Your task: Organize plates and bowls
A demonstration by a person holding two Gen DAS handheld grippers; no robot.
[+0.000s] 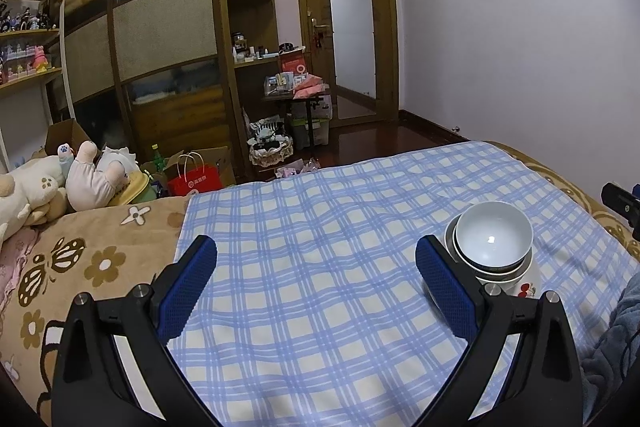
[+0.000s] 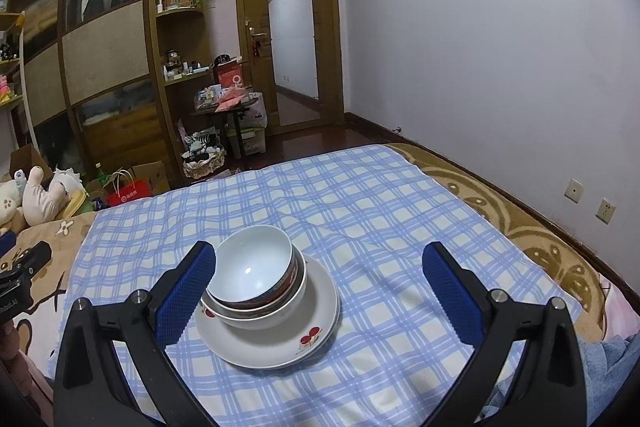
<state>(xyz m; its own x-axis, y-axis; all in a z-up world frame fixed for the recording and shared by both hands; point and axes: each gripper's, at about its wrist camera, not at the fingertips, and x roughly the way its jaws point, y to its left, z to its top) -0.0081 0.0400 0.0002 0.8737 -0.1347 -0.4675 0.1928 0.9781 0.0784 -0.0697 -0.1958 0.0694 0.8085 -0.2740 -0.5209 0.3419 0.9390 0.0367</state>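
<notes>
Three nested bowls [image 2: 256,271] sit stacked on a white plate with red cherry prints [image 2: 280,339], on the blue checked cloth [image 2: 360,211] over the bed. The top bowl is white inside. My right gripper [image 2: 320,267] is open and empty, its left finger [image 2: 188,291] close beside the stack. In the left wrist view the same stack [image 1: 494,239] stands just behind my left gripper's right finger [image 1: 444,287]. My left gripper [image 1: 316,263] is open and empty over bare cloth. The other gripper's body shows at the right edge [image 1: 620,203].
The brown flowered bedspread [image 1: 80,267] lies left of the cloth, with plush toys [image 1: 80,179] at its far left. Beyond the bed are a red bag [image 1: 196,179], boxes, a wardrobe [image 1: 160,27] and a door [image 1: 348,27]. A wall [image 2: 500,47] runs along the right.
</notes>
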